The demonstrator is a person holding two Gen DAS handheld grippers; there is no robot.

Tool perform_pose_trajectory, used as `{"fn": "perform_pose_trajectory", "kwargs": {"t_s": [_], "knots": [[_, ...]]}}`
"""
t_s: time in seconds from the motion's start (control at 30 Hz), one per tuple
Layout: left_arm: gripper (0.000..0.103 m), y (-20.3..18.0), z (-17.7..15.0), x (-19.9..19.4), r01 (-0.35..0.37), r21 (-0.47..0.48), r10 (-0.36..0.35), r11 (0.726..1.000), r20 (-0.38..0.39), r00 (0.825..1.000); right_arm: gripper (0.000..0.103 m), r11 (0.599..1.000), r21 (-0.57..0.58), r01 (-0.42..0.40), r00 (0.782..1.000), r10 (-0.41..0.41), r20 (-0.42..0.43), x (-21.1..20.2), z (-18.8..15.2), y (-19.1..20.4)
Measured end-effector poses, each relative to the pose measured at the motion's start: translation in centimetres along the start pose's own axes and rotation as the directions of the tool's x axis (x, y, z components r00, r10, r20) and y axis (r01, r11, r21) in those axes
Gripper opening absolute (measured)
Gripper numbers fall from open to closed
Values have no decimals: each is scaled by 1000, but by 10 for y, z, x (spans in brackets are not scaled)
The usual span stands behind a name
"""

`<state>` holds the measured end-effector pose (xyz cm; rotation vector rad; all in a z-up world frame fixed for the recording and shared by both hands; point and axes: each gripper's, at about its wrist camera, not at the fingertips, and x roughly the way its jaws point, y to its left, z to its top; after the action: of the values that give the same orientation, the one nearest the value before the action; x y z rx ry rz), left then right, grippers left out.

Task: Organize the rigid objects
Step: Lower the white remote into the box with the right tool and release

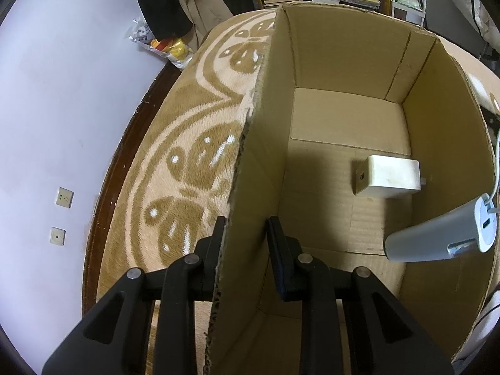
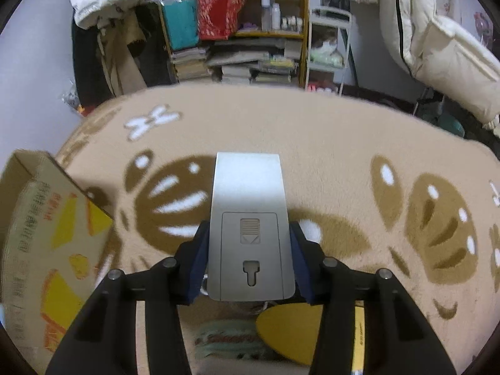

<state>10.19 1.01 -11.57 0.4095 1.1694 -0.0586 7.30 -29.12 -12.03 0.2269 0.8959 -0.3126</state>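
flat grey device [image 2: 250, 218], corrugated box [image 1: 343, 118]

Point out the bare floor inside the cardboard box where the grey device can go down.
Open brown cardboard box: floor bare left of the white square charger, toward the wall the left gripper clamps. Crowded at the right wall, where the right gripper's grey flat device hangs.
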Motion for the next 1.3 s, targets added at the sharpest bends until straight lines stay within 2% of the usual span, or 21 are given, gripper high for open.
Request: {"fn": "perform_pose_trajectory", "kwargs": {"t_s": [0.33, 0.57, 0.73, 0.97, 1.17, 1.3], "knots": [[24, 4, -1, 3, 11, -15, -11, 1000, -2, 1000, 51, 992, -63, -106, 985, 114, 129, -77, 10, 45], [24, 5, -1, 2, 16, -22, -16, 1000, -4, 1000, 51, 971, -119, -205, 966, 221, 137, -111, 4, 85], [24, 6, 0, 3, 18, -28, -18, 999, -7, 1000, 51, 950, -202, -240, 952, 270, 141, -131, -4, 120], [24, 6, 0, 3, 16, -27, -16, 999, -8, 1000, 51, 928, -266, -259, 943, 303, 139, -134, -18, 146], [24, 6, 0, 2, 15, -27, -15, 1000, -9, 1000, 51, 926, -265, -269, 946, 305, 108, -120, -24, 149], [24, 5, 0, 2, 14, -26, -15, 1000, -9, 1000, 51, 924, -236, -302, 939, 331, 96, -117, -22, 144]]}}
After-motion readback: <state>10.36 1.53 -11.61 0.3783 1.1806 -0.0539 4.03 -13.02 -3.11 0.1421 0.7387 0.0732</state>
